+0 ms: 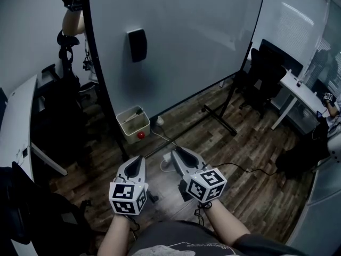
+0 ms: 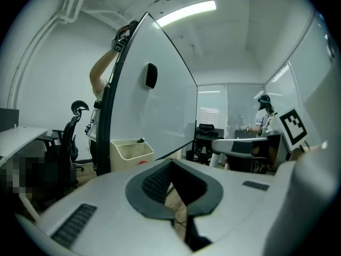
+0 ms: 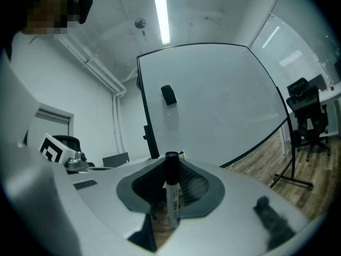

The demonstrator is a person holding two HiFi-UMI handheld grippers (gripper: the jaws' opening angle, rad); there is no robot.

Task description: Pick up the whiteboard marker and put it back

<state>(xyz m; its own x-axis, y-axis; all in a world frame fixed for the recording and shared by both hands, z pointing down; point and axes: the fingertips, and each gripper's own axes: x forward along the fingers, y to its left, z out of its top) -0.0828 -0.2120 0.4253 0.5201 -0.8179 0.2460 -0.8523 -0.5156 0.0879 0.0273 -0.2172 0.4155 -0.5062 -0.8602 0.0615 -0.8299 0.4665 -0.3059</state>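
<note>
**Marker held in right fingers, in front of the whiteboard**

- Whiteboard (image 1: 181,47): large, on a black wheeled stand, blank, filling the far middle of the room. Black eraser (image 1: 137,45) stuck to its face, upper left.
- Floor (image 1: 256,159): dark wood planks, with a cable across it near the grippers.
- White desk (image 1: 16,121) at far left; black chair (image 1: 266,79) to the right of the board, another desk beyond it.
- A person stands at the board's left edge, one arm (image 1: 72,15) raised.
- Cream bin (image 1: 123,122) on the floor at the foot of the board, left of centre, with something red on its near side.
- Left gripper (image 1: 139,158): low and near, pointing toward the board. Fingers drawn together at the tips, nothing between them; only floor shows through the gap behind.
- Right gripper (image 1: 175,151): just right of the left one, also pointing toward the board. Fingers closed on the marker (image 3: 171,196).
- Marker: upright between the right fingers, black cap up, white barrel below, clear of board and bin.
</note>
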